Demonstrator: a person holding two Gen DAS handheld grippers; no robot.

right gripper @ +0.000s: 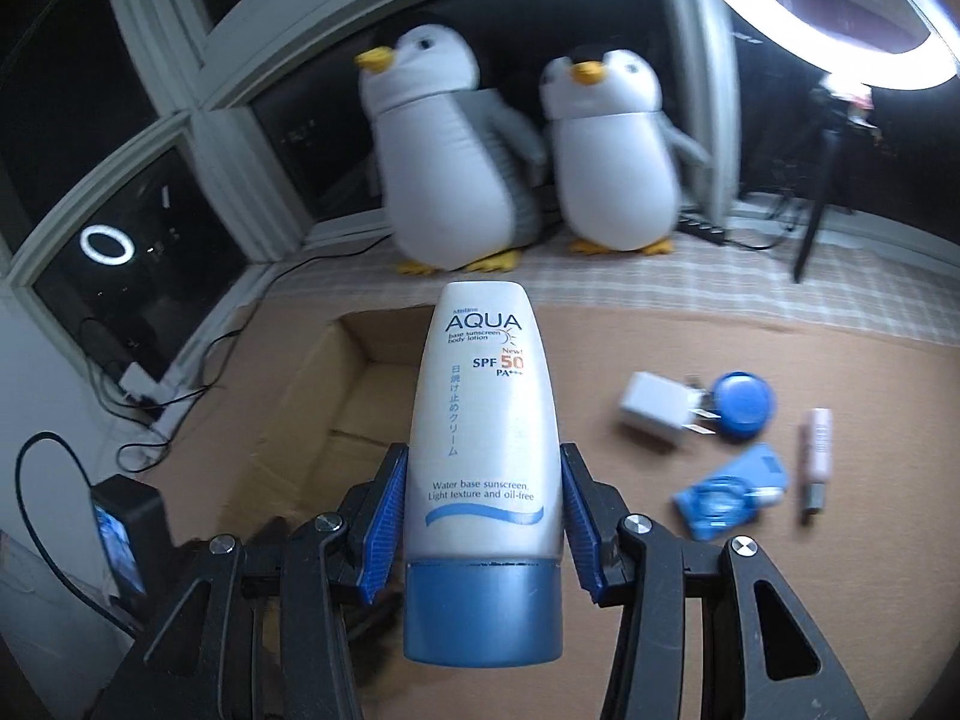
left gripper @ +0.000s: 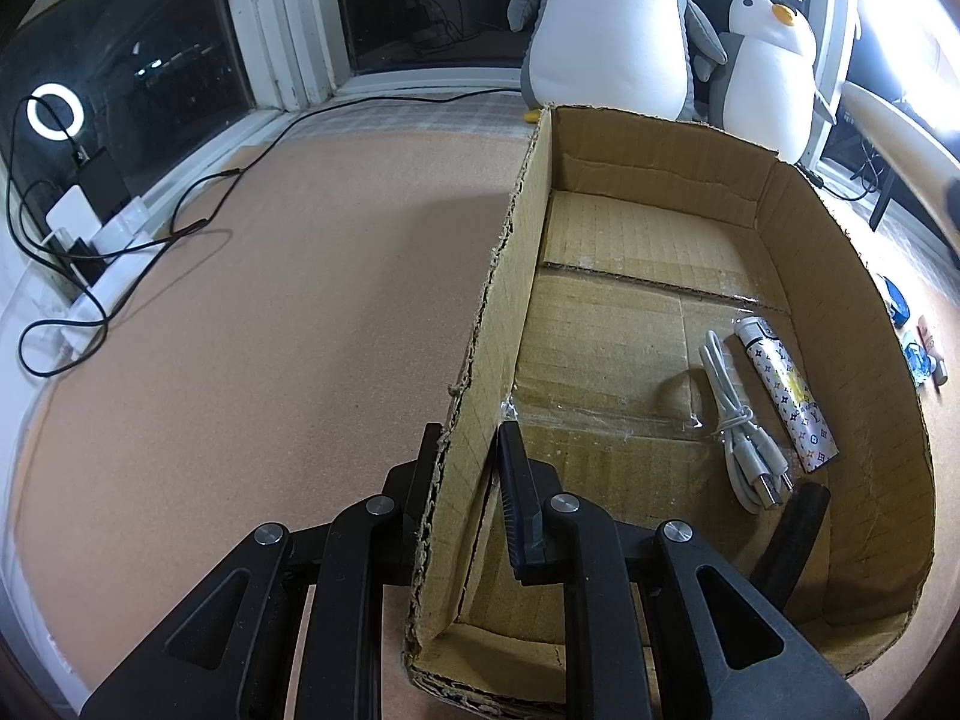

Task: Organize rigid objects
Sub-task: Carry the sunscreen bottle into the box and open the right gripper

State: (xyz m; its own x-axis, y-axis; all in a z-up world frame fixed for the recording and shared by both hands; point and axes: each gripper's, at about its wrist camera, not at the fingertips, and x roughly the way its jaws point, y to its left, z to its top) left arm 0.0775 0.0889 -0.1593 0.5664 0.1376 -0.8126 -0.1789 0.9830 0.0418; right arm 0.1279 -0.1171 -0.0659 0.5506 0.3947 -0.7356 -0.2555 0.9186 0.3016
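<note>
My left gripper (left gripper: 465,450) is shut on the left wall of an open cardboard box (left gripper: 510,276), one finger outside and one inside. In the box lie a white coiled cable (left gripper: 741,426) and a patterned white tube (left gripper: 786,390). My right gripper (right gripper: 483,480) is shut on a white AQUA sunscreen tube (right gripper: 483,420) with a blue cap, held above the floor, with the box (right gripper: 312,402) behind and below it. On the floor to the right lie a white charger plug (right gripper: 657,411), a round blue case (right gripper: 744,405), a blue packet (right gripper: 729,495) and a pink stick (right gripper: 816,450).
Two plush penguins (right gripper: 456,156) stand behind the box by the window. Black cables and a power strip with chargers (left gripper: 90,228) lie at the left. A ring light on a tripod (right gripper: 822,144) stands at the right. A small lit screen (right gripper: 120,534) sits at lower left.
</note>
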